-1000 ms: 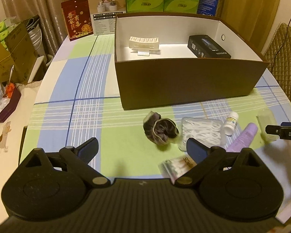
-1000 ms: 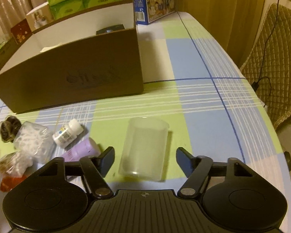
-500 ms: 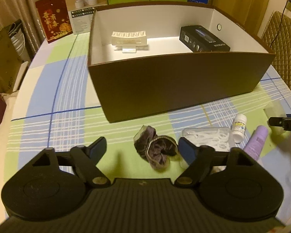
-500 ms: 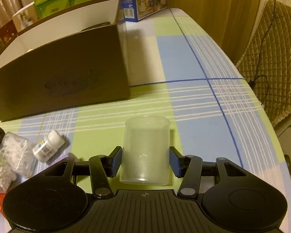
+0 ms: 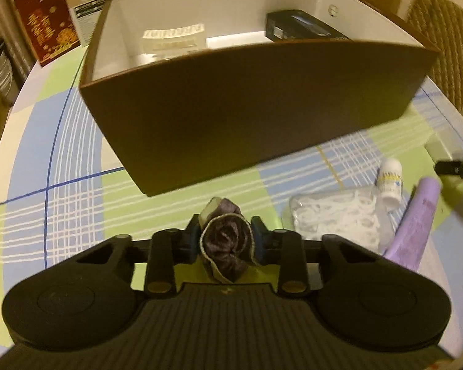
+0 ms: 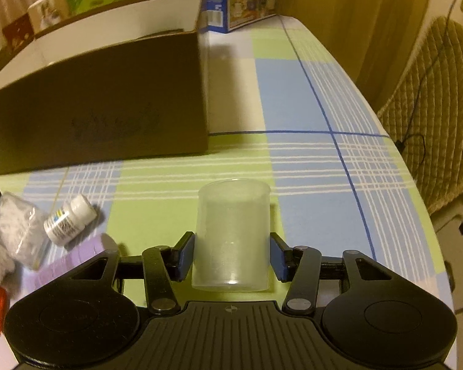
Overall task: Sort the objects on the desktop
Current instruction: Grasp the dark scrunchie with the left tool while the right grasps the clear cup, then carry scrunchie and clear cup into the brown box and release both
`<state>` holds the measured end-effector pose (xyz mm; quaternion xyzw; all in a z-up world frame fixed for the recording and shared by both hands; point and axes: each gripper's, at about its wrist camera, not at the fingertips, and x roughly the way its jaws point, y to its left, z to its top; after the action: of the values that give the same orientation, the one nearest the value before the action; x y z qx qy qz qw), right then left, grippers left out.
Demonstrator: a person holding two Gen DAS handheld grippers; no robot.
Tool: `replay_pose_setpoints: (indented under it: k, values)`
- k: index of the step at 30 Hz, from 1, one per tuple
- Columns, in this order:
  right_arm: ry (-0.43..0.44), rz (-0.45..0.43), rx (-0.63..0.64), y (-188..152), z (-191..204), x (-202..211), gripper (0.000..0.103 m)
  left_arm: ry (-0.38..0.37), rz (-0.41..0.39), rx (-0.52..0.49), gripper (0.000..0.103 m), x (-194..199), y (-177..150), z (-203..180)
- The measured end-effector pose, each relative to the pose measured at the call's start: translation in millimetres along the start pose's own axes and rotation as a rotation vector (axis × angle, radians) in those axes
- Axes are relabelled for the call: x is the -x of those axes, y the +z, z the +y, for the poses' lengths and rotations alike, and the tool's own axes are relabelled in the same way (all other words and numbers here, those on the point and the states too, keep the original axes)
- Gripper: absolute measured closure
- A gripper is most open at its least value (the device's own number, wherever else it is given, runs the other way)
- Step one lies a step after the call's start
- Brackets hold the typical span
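Left wrist view: the left claw (image 5: 226, 242) is closing, its blue pads pressing both sides of a dark scrunchie (image 5: 227, 239) that lies on the checked surface (image 5: 61, 185) just in front of the brown box (image 5: 247, 114). To its right lie a clear bag of white pieces (image 5: 336, 222), a small white bottle (image 5: 390, 182) and a purple tube (image 5: 416, 231). In the right wrist view, the right claw (image 6: 230, 254) grips a frosted plastic cup (image 6: 233, 234), which stands upside down on the surface, apart from the box
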<state>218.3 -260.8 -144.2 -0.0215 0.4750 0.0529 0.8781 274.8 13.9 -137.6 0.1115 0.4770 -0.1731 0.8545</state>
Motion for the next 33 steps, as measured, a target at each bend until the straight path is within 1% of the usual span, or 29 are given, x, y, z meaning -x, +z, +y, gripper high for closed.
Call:
replay_pose_setpoints:
  k: [3, 5, 9, 12, 16, 19, 23, 27, 29, 33]
  values:
    - [0.019, 0.024, 0.014, 1, 0, 1, 0.056, 0.001, 0.003, -0.024, 0.082, 5, -5, -2]
    - [0.041, 0.039, 0.009, 1, -2, 3, 0.056, -0.001, 0.008, -0.029, 0.083, 11, -7, 0]
    - [0.103, 0.039, -0.031, 4, -5, 15, 0.056, 0.012, -0.007, -0.041, 0.084, 29, -8, 4]
    - [0.166, 0.015, -0.044, 12, -5, 31, 0.056, 0.01, -0.031, -0.026, 0.084, 48, -5, 9]
    - [0.246, -0.031, -0.038, 30, -3, 55, 0.056, 0.001, -0.097, -0.029, 0.084, 79, 6, 9]
    - [0.309, -0.069, -0.006, 51, 6, 71, 0.056, -0.014, -0.147, -0.038, 0.084, 98, 21, 8]
    - [0.369, -0.121, 0.043, 80, 17, 83, 0.056, -0.039, -0.2, -0.05, 0.084, 112, 47, 10]
    - [0.371, -0.176, 0.125, 112, 36, 81, 0.056, -0.026, -0.235, -0.076, 0.083, 113, 76, 12]
    - [0.369, -0.186, 0.154, 130, 46, 74, 0.056, -0.018, -0.23, -0.082, 0.083, 106, 91, 14]
    - [0.364, -0.172, 0.185, 162, 61, 47, 0.056, -0.01, -0.175, -0.085, 0.083, 82, 120, 18]
